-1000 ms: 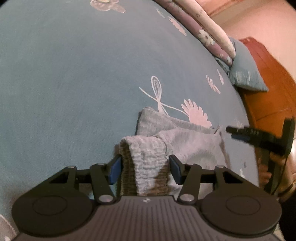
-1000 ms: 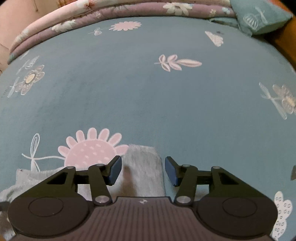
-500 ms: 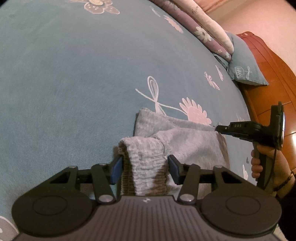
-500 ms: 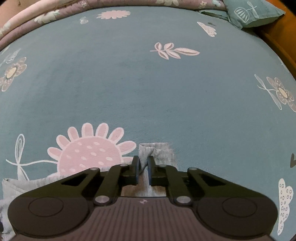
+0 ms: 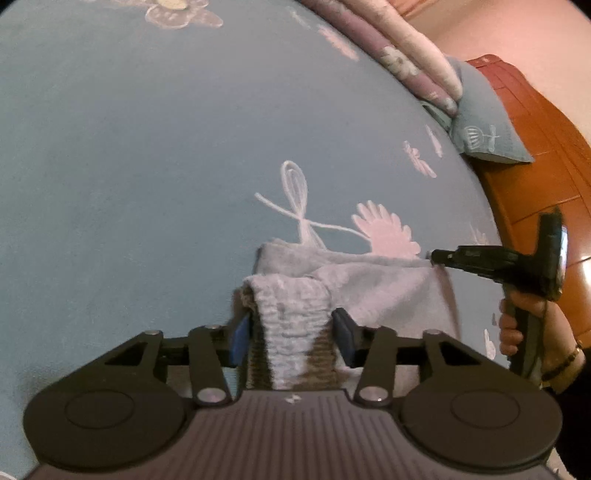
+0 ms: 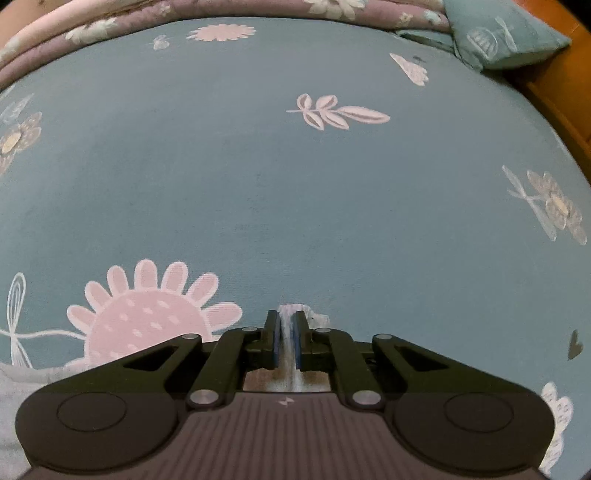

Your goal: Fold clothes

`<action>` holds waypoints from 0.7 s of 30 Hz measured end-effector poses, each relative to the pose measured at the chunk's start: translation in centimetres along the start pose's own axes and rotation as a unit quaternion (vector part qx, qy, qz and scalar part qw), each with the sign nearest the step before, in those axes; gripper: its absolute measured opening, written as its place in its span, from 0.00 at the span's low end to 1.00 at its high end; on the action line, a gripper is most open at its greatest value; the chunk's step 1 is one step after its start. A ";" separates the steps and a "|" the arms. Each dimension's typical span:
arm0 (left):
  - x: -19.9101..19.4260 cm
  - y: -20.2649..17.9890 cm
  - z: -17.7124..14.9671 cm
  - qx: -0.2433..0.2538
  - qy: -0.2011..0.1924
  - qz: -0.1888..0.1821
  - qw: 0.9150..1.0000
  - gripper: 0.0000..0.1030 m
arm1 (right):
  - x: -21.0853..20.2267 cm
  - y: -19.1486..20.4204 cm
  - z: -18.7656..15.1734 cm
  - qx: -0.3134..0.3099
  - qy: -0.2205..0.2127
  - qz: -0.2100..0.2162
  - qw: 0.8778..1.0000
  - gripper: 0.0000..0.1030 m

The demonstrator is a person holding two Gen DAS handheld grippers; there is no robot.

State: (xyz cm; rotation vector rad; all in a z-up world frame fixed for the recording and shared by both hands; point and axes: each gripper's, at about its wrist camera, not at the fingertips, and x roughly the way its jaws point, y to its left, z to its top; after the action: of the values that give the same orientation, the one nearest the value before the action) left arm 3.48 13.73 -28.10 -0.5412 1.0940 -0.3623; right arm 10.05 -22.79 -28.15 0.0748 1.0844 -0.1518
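Grey garment (image 5: 384,288) on blue flowered bedsheet (image 5: 147,166), left gripper (image 5: 291,332) clamping its ribbed waistband after easing slightly, right gripper (image 6: 287,341) narrowly pinching a far corner.

- Ahead of me the teal bedsheet (image 6: 295,184) lies bare — wide room to pass.
- Far edge blocked: rolled quilt (image 6: 221,11), pillow (image 6: 509,33).
- Wooden headboard (image 5: 535,166) walls my right.

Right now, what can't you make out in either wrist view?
- Left wrist view: the near end of the grey garment runs under the left gripper body; whether its pads press the waistband is unclear.
- Left wrist view: the right gripper tip is blurred against the cloth.
- Right wrist view: the right gripper's body hides most of the garment; only a pinched edge shows.
- Garment type: unclear, bunched.
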 end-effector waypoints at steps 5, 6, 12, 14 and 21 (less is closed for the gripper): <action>-3.2 -1.2 0.5 0.023 -0.037 0.035 0.998 0.56 | -5.4 -1.7 -0.7 -0.005 -0.040 0.062 0.997 0.22; -4.1 -1.6 0.6 0.029 -0.049 0.044 0.997 0.56 | -6.4 -1.8 -1.2 -0.011 -0.046 0.074 0.996 0.22; -3.4 -6.1 -0.2 0.085 -0.036 -0.035 0.995 0.60 | -7.3 0.5 -6.3 -0.109 0.003 0.154 0.982 0.22; -1.3 -7.1 -0.9 0.115 -0.020 -0.028 0.993 0.60 | -6.8 1.3 -8.0 -0.136 0.012 0.146 0.980 0.22; 0.6 -7.5 0.5 0.103 -0.043 -0.008 0.994 0.57 | -9.0 0.0 -9.2 -0.117 -0.013 0.139 0.983 0.23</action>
State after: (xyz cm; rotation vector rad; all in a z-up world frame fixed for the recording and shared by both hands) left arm 4.13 7.39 -24.03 -0.3783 0.9560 -0.4561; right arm -2.09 -20.79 -24.50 0.0115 1.0473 0.2254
